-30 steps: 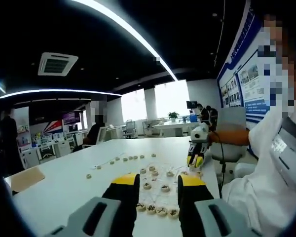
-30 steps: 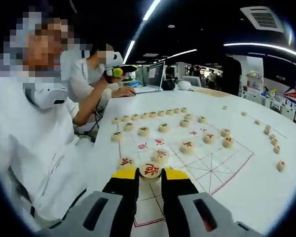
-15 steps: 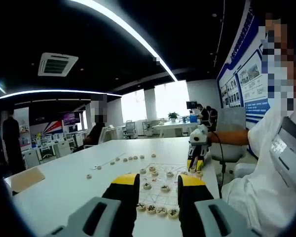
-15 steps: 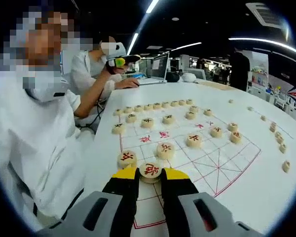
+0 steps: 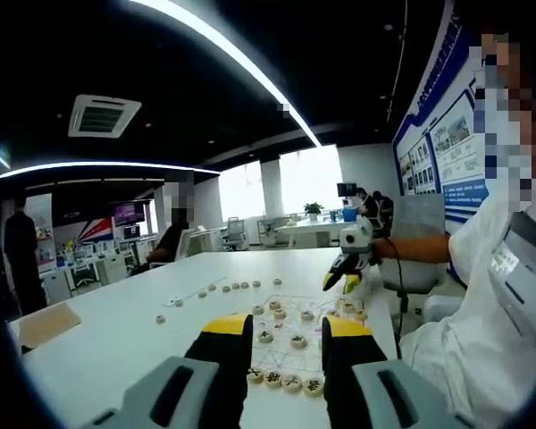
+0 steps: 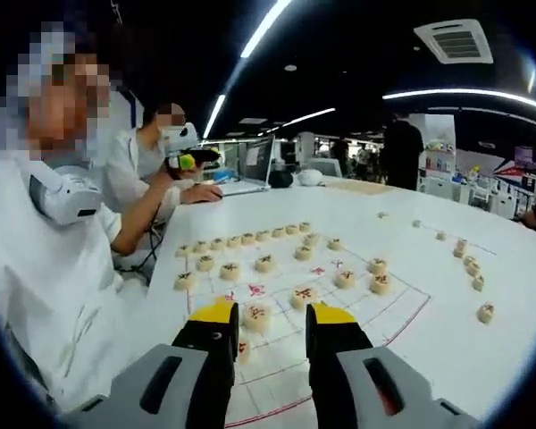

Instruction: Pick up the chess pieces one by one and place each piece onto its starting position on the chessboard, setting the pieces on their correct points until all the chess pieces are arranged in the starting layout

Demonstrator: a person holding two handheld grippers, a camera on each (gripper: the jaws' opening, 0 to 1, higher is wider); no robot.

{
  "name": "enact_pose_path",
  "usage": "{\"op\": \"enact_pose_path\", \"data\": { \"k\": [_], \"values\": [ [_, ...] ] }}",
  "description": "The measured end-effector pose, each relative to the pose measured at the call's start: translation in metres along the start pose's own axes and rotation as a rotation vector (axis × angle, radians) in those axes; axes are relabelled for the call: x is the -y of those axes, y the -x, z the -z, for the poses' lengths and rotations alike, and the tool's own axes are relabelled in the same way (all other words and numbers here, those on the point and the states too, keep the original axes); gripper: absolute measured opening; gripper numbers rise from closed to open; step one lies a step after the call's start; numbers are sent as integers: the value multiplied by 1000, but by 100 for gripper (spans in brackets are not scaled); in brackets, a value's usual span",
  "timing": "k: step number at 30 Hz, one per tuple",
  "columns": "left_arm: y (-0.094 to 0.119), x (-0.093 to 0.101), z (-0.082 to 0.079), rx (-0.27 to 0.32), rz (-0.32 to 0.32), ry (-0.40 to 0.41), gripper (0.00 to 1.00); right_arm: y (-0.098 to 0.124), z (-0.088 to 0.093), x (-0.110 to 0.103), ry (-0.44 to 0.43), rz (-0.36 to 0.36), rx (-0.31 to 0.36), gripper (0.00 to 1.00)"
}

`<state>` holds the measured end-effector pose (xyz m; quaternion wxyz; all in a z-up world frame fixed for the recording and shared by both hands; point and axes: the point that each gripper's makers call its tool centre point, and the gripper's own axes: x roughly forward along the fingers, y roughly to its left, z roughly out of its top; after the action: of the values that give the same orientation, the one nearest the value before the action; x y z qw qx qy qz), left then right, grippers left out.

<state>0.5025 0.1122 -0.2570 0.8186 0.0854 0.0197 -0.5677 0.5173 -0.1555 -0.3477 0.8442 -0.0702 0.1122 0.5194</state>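
Both grippers were released, empty: left gripper (image 5: 286, 335), right gripper (image 6: 266, 317) above the chessboard (image 6: 375, 313). Chess pieces (image 6: 241, 241) sat on a white desk (image 6: 411, 223), office behind; characters unreadable.

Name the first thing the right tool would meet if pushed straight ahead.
Probably the round chess piece lying on the board between the open right tool's tips; depth is hard to judge.
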Motion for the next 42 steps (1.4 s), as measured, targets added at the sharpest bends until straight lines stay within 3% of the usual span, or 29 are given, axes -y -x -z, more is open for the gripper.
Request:
{"op": "enact_pose_path", "data": {
  "k": [5, 10, 16, 19, 22, 32, 36, 42],
  "values": [
    [0, 0, 0, 0, 0, 0, 32, 3, -13, 35, -22, 132, 37, 34],
    [2, -1, 0, 4, -5, 2, 32, 11, -13, 76, -79, 293, 56, 36],
    [1, -2, 0, 3, -5, 3, 32, 25, -4, 125, -180, 474, 59, 37],
    [1, -2, -1, 4, -4, 1, 32, 34, 14, 148, -169, 573, -13, 36],
    [1, -3, -1, 3, -6, 3, 32, 35, 33, 162, -174, 624, -79, 36],
    [2, -3, 0, 1, -7, 1, 32, 25, 47, 207, -254, 754, -80, 36],
    [3, -4, 0, 2, -8, 2, 32, 32, 57, 226, -241, 827, -111, 35],
    [1, -4, 0, 0, -4, -1, 32, 37, 59, 237, -233, 857, -109, 33]
  ]
}}
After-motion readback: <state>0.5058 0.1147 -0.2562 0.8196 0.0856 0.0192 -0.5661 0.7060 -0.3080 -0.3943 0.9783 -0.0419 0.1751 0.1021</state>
